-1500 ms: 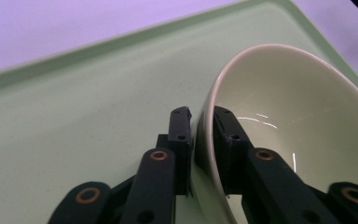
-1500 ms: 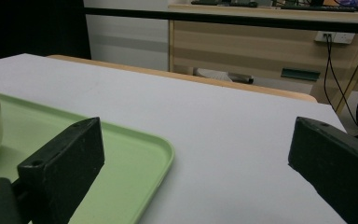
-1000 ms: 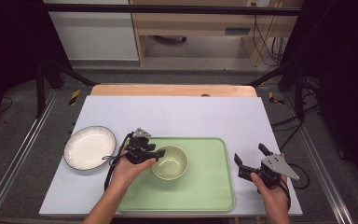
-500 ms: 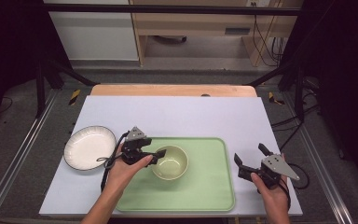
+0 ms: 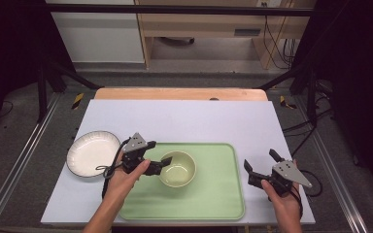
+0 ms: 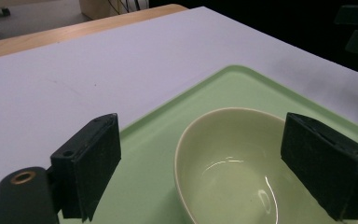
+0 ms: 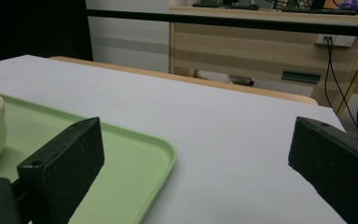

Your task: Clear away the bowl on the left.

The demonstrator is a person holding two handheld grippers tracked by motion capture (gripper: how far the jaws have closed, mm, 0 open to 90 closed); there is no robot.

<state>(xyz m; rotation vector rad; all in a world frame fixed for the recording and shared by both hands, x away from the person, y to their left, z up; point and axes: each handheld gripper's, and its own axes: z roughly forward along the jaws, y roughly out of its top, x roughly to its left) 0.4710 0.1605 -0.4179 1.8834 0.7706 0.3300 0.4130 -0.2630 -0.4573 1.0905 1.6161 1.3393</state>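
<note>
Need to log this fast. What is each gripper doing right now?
Left gripper: open, jaws just opened, straddling the bowl rim, not gripping.
Right gripper: open, holding nothing.

In the left gripper view the near part of the bowl [image 6: 233,163] is cut off by the bottom edge, and in the right gripper view most of it is lost past the left edge.
</note>
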